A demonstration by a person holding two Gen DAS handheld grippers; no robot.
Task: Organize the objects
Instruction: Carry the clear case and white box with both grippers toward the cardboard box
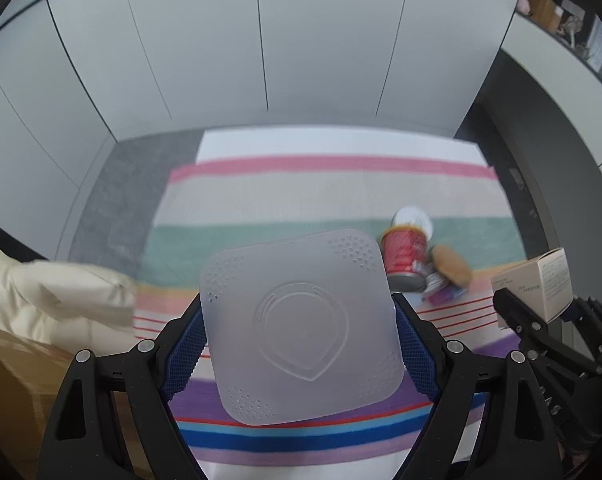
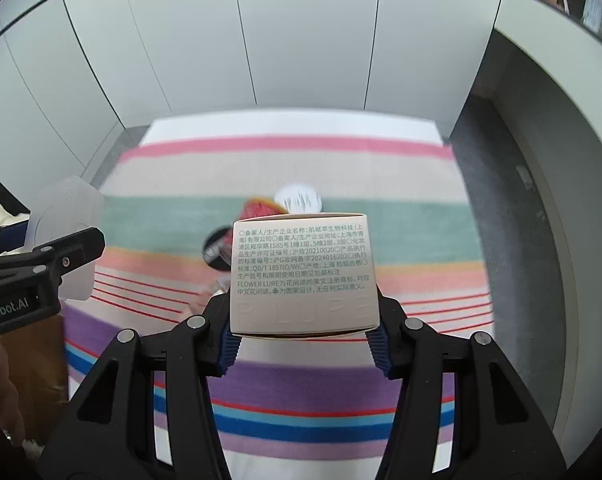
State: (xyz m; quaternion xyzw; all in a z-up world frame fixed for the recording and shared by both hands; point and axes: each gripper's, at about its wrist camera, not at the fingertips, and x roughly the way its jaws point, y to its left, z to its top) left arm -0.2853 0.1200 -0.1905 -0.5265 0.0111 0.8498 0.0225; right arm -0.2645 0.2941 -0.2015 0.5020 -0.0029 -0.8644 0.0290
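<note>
We see the left gripper (image 1: 299, 334) clamped on a frosted square lid (image 1: 301, 328), its blue pads (image 1: 415, 354) pressing both side edges, held above the striped cloth (image 1: 301, 200). The right gripper (image 2: 303, 338) pinches a beige printed box (image 2: 303, 276) by its lower sides. On the cloth, at two o'clock from the lid, a red can (image 1: 405, 258) lies beside a round tan puff (image 1: 453, 266).
</note>
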